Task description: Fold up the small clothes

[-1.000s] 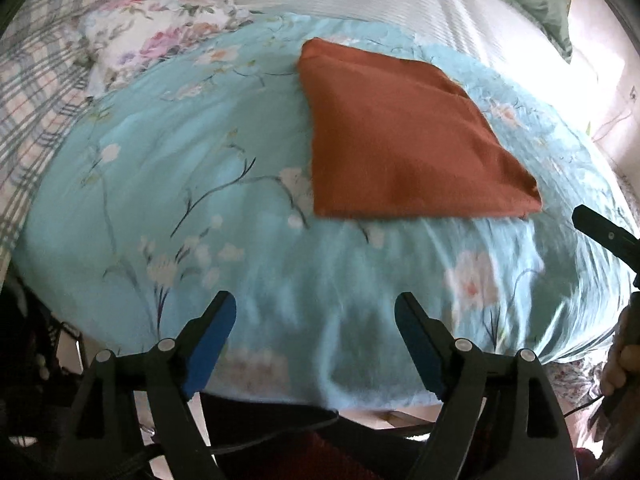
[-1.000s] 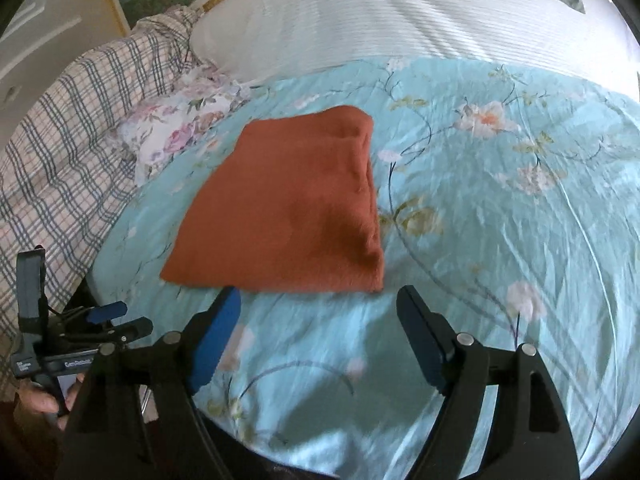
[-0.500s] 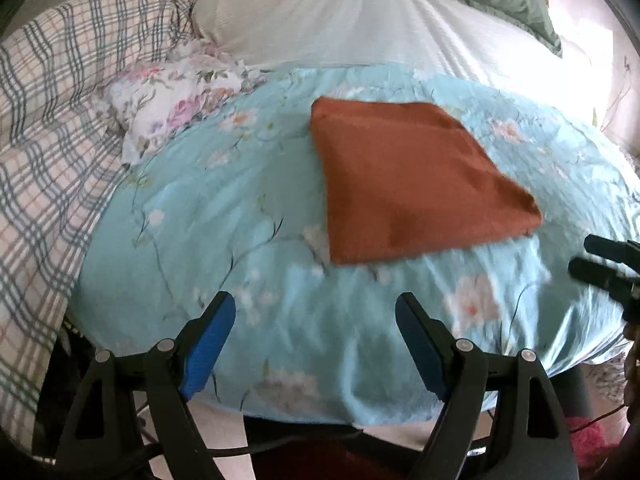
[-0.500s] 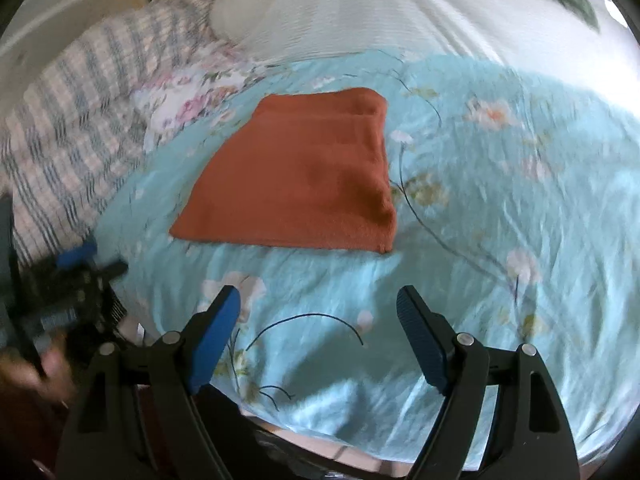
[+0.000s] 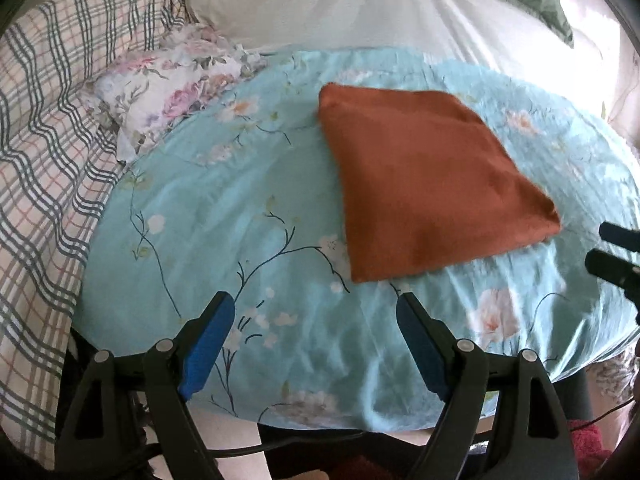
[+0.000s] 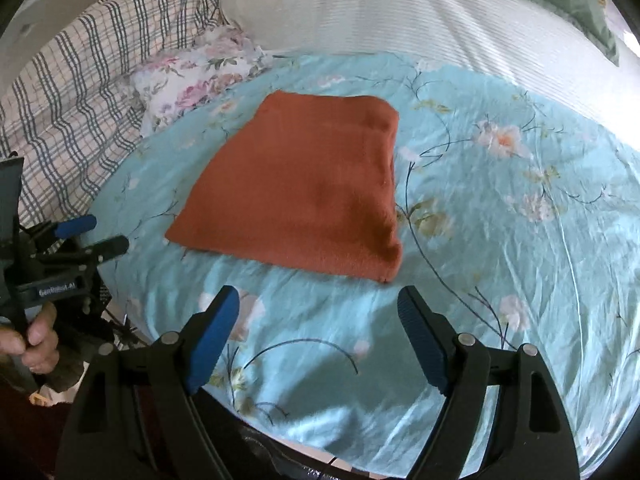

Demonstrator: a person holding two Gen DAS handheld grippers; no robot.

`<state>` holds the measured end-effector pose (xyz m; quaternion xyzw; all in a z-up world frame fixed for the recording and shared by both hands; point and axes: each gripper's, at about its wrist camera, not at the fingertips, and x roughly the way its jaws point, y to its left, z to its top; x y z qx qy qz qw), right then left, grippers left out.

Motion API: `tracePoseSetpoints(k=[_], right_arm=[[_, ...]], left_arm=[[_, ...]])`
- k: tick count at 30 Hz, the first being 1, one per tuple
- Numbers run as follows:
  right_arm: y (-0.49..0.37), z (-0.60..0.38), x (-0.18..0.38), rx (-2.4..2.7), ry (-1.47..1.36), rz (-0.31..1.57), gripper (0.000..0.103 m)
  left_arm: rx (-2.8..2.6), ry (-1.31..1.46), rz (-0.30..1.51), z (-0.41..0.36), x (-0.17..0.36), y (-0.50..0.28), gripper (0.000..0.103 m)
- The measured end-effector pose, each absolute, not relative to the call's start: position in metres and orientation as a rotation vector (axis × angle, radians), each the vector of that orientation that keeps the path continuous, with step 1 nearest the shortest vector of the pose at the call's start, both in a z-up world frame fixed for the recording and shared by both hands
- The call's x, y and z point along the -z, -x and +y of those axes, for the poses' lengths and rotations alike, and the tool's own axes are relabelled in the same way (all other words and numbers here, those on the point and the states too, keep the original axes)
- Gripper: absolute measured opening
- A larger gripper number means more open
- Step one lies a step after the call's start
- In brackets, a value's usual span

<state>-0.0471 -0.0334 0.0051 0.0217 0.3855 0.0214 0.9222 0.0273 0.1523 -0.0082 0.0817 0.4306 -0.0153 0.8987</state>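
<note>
Left wrist view. The rust-orange folded cloth [image 5: 432,184] lies flat as a neat rectangle on the pale blue floral bedsheet [image 5: 248,200], right of centre and slightly above the middle of the frame. The left gripper [image 5: 316,312] occupies the lower centre, its blue-padded jaws spread wide with only sheet showing between them; it holds and touches nothing, and stands apart from the cloth's near corner. At the right edge the dark tips of the right gripper [image 5: 612,252] enter near the cloth's right corner, without contact. A crumpled pink-flowered white fabric [image 5: 168,88] sits at upper left, beside a checked blanket [image 5: 44,152].

Right wrist view. The same cloth [image 6: 304,188] sits centre-left. The right gripper [image 6: 320,308], at lower centre, has its jaws wide and empty, short of the cloth's near edge. At the left edge a hand [image 6: 32,340] grips the handle of the left gripper [image 6: 92,236], whose jaws also stand apart.

Judged step: this fold appears complete, both tools being clear of the cloth. The next move probably calls either for one more halving, by pinching the near corners, or for reaching towards the flowered fabric.
</note>
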Motion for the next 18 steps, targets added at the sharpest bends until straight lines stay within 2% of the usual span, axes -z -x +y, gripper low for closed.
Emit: tracePoseSetpoints(k=[18], right_arm=[[0.014, -0.030, 0.001, -0.070, -0.017, 0.841, 0.082]], left_arm=[[0.045, -0.223, 0.911, 0.131, 0.013, -0.059, 0.084]])
